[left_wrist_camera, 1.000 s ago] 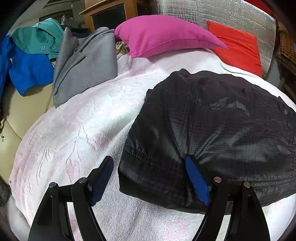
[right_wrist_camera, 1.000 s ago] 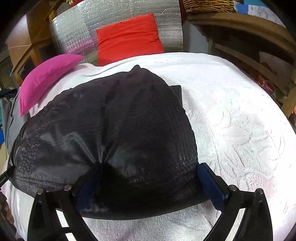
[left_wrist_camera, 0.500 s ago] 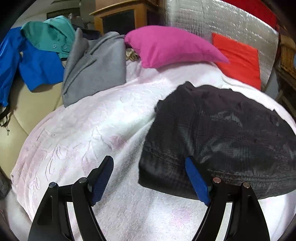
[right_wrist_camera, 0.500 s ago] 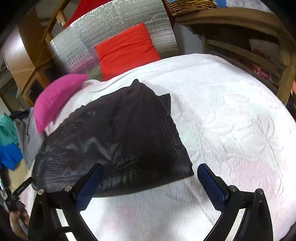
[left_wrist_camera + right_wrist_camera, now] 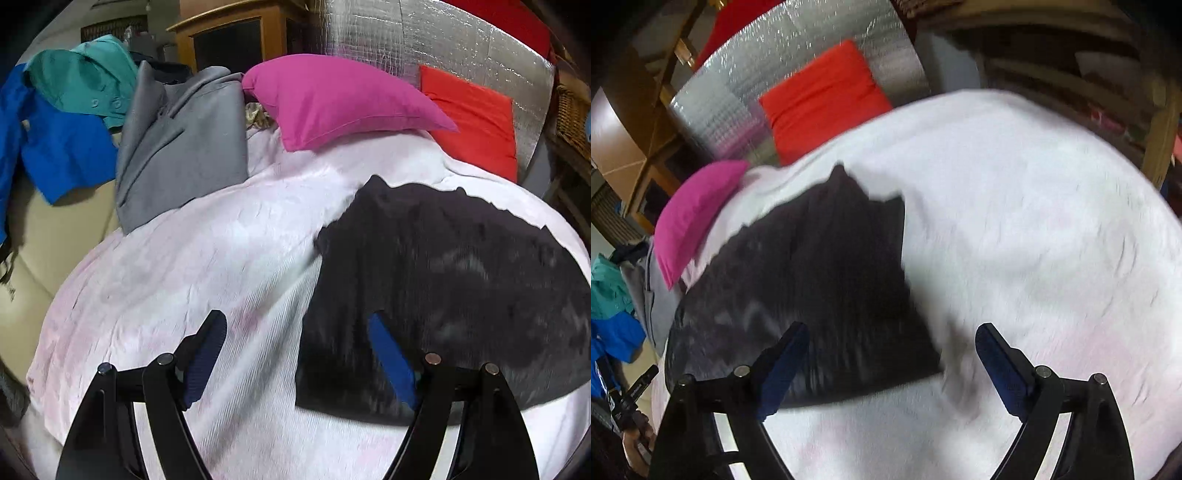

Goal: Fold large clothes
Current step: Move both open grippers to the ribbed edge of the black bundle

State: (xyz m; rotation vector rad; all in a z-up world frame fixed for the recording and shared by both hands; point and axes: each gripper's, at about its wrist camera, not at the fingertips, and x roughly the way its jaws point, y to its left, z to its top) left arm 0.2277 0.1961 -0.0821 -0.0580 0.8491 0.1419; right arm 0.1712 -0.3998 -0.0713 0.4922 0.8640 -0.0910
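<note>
both wrist views look down-forward over bed, close; shared: black garment (image 5: 461,280) (image 5: 820,291), pink pillow (image 5: 340,99) (image 5: 694,218)

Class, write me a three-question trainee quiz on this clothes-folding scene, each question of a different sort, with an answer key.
1. True or false: the left gripper is shut on the black garment.
2. Which cushion lies nearer the grey jacket? A) pink cushion B) red cushion
3. Fill in: the black garment lies folded on the ___ bedspread.

Key: 1 false, both the left gripper and the right gripper are open and empty. 2 A. 3 white.
</note>
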